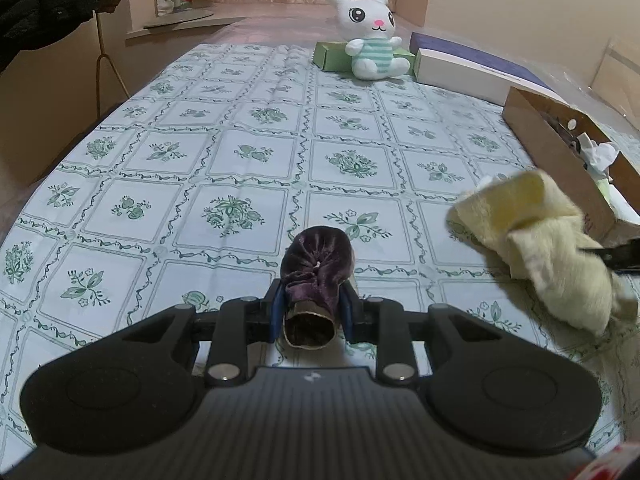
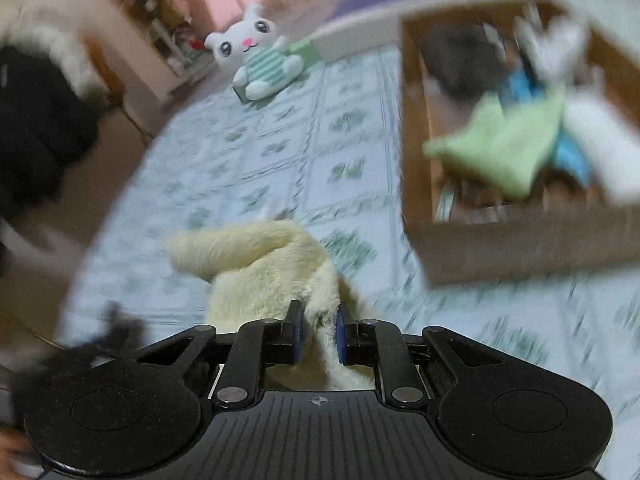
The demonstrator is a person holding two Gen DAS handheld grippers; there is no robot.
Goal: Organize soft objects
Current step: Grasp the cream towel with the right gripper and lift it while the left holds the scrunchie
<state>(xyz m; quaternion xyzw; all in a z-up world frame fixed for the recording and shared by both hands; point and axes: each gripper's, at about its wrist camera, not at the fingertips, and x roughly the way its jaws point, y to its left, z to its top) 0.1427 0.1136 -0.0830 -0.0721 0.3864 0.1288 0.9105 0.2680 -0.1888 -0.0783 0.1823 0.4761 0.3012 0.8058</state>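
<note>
My left gripper [image 1: 311,307] is shut on a purple velvet pouch [image 1: 316,270], held just above the floral tablecloth [image 1: 224,160]. My right gripper [image 2: 319,330] is shut on a fluffy cream cloth [image 2: 264,268], which hangs lifted above the table; it also shows in the left wrist view [image 1: 536,240] at the right. A brown cardboard box [image 2: 520,240] stands ahead to the right, holding a green cloth [image 2: 508,148], blue fabric and white items. A white bunny plush [image 1: 372,36] in a striped shirt sits at the far end.
A green box [image 1: 332,56] lies behind the plush, and a white and purple box [image 1: 472,68] beside it. The cardboard box [image 1: 560,160] runs along the table's right side. A dark jacket [image 2: 36,132] hangs at left. The right wrist view is motion-blurred.
</note>
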